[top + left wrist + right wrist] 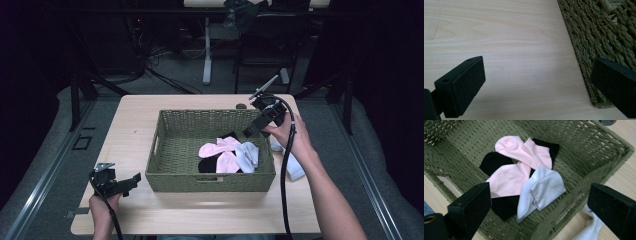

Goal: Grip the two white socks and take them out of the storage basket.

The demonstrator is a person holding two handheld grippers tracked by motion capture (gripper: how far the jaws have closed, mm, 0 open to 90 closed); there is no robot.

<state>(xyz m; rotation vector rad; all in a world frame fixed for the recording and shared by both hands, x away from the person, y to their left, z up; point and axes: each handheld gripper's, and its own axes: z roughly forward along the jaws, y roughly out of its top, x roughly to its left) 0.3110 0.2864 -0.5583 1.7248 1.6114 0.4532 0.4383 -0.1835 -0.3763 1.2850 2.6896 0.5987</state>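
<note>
A green woven basket point(172, 181) stands in the middle of the wooden table. Inside it lie pink socks point(220, 150) point(524, 151), a black sock point(492, 161) and a white sock point(248, 154) point(541, 187), piled at its right end. My right gripper point(248, 131) point(539, 205) hovers over the basket's right rim, jaws open and empty, pointing at the pile. Another white sock point(295, 169) point(590, 230) lies on the table outside the basket's right wall. My left gripper point(132, 182) point(536, 87) rests low by the basket's front left corner, jaws open with bare table between them.
The basket's woven wall point(599, 32) stands just beside the left gripper's far jaw. The tabletop point(130, 130) runs left of and behind the basket. A small dark round object point(241, 105) sits near the table's back edge. Desk legs and cables point(207, 55) stand beyond on the floor.
</note>
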